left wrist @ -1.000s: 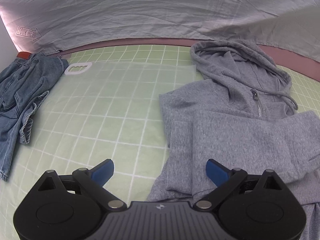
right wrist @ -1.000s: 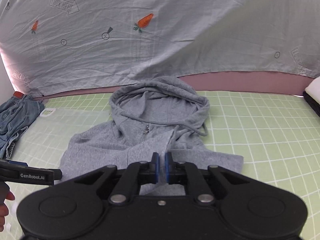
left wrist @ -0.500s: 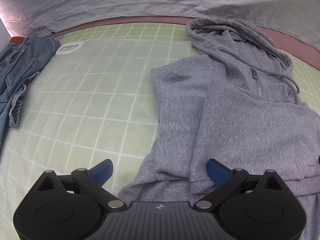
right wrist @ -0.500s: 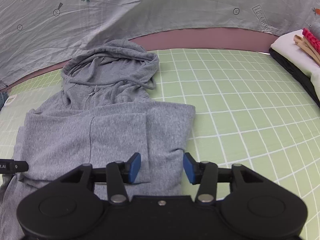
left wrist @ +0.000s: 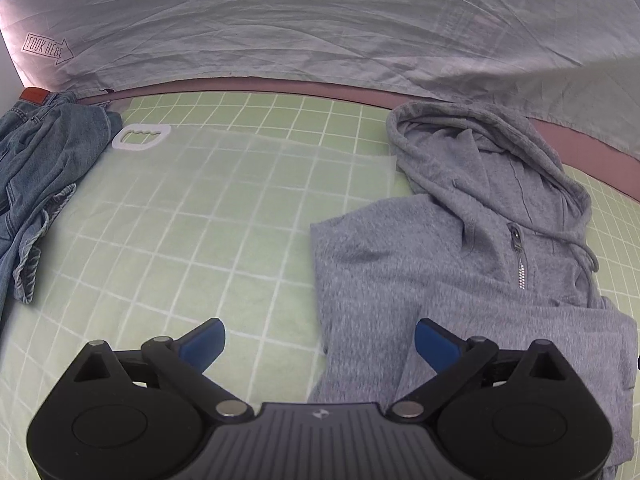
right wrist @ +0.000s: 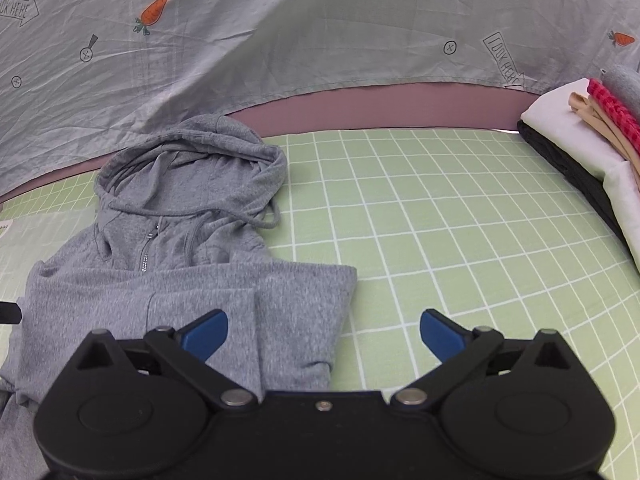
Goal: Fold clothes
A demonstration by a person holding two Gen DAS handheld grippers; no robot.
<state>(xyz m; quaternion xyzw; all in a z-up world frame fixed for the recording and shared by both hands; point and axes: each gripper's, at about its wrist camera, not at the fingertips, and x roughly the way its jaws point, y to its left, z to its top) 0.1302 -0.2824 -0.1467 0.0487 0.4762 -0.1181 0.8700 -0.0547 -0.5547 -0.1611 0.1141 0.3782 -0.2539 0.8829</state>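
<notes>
Backdrop: pale grey sheet [right wrist: 280, 40] printed with carrots and arrow labels, hung behind the far edge of the worktop. Worktop [right wrist: 440, 220]: covered in light green cloth with a white grid; a mauve strip is seen along its far edge.

Item 1, grey hoodie [right wrist: 180, 264]: laid face up on the worktop, hood [left wrist: 480, 148] toward the far edge and spread open. Heathered knit, zip [left wrist: 520, 264] closed at the chest, one drawcord trailing off the hood's right side. Both sleeves are folded inward across the chest, one over the other, so the body forms a narrow block with straight side edges.

Item 2, blue jeans [left wrist: 36, 184]: crumpled in a heap at the far left corner, well apart from the hoodie.

Item 3, translucent board with a white handle cut-out [left wrist: 142, 138]: laid flat between jeans and hoodie.

Item 4, stack of folded garments [right wrist: 588, 140]: placed at the right edge; white, black, tan and red check layers are seen.

Left gripper [left wrist: 320, 340]: jaws spread wide, nothing held, positioned above the hoodie's left edge. Right gripper [right wrist: 324, 330]: jaws spread wide, nothing held, positioned above the hoodie's right edge.
</notes>
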